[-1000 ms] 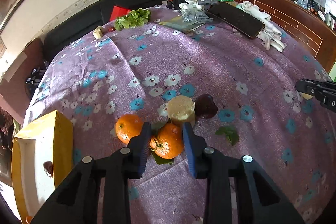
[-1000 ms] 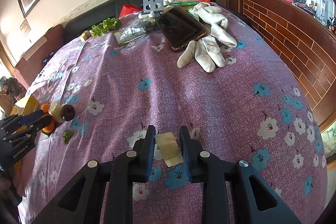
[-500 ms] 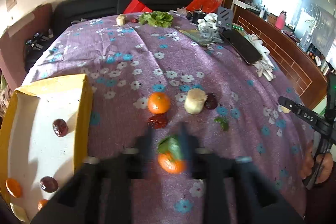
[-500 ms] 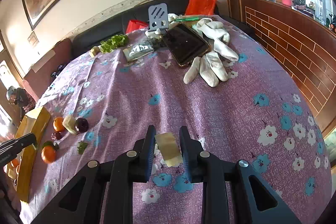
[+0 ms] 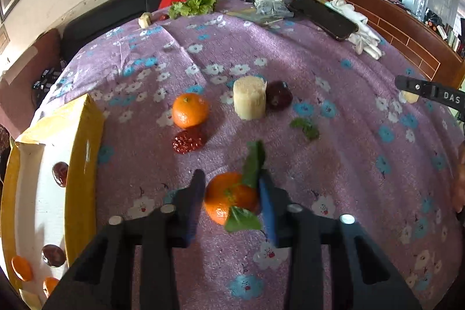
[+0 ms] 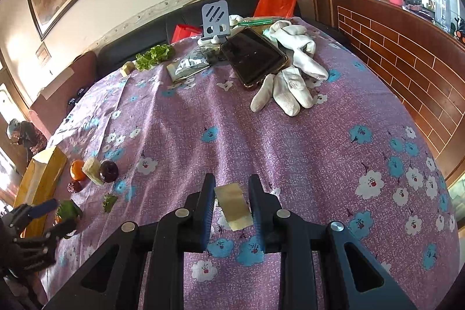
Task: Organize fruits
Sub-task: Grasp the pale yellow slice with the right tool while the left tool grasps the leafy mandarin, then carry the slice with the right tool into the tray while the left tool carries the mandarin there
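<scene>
My left gripper clamped the leafy orange; right gripper, marked "DAS", at 3 o'clock, pinched a pale slice.

Left gripper: we saw black plastic arms, blue finger pads, round silver screws.
Right gripper: we noted the same black frame, blue pads, silver screws; white "DAS" lettering showed on its side.

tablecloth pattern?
Purple tablecloth with white and blue flowers; clearest in the right wrist view.
</scene>
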Demonstrator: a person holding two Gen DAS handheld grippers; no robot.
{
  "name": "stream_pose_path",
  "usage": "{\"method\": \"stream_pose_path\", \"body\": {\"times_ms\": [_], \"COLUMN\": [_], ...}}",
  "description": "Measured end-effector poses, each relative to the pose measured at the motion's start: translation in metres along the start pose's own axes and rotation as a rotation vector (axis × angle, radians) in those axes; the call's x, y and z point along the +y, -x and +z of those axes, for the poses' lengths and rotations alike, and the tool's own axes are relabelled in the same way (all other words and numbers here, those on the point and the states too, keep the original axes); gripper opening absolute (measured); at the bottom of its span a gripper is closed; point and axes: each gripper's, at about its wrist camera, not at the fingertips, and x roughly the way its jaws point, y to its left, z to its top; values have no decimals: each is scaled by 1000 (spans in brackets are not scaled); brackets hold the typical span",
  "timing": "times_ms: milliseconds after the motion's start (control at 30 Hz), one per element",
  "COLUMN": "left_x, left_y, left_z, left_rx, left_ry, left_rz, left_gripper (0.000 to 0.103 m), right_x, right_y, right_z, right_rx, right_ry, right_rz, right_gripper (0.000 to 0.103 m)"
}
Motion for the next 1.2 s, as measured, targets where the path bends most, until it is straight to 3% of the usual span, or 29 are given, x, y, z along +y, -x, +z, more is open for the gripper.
{"method": "stream_pose_path", "body": {"times_ms": [167, 300, 533, 667, 833, 1067, 1200], "left_x": [11, 32, 103, 152, 210, 266, 283], "left_y": [13, 54, 133, 153, 144, 102, 82], "left_z": [-5, -13, -32, -45, -61, -76, -84], "left_rx": [-16, -83, -195, -212, -146, -43, 12], "left_ry": [65, 137, 269, 330, 445, 564, 609], "left_rz": [-11, -27, 1, 114, 192, 180, 172], "left_gripper": [35, 35, 35, 35, 35, 35, 35], "right_x": [-1, 0, 26, 85, 183, 324, 382], "right_y": [-2, 4, 19, 35, 40, 17, -9], "right_z": [0, 0, 6, 17, 25, -11, -48], "right_rx": [1, -20, 42, 60, 97, 201, 255], "right_ry": [-5, -8, -66, -3, 140, 367, 479], "right_rz": [1, 46, 323, 432, 526, 604, 585], "right_gripper": [25, 25, 25, 26, 26, 26, 26]}}
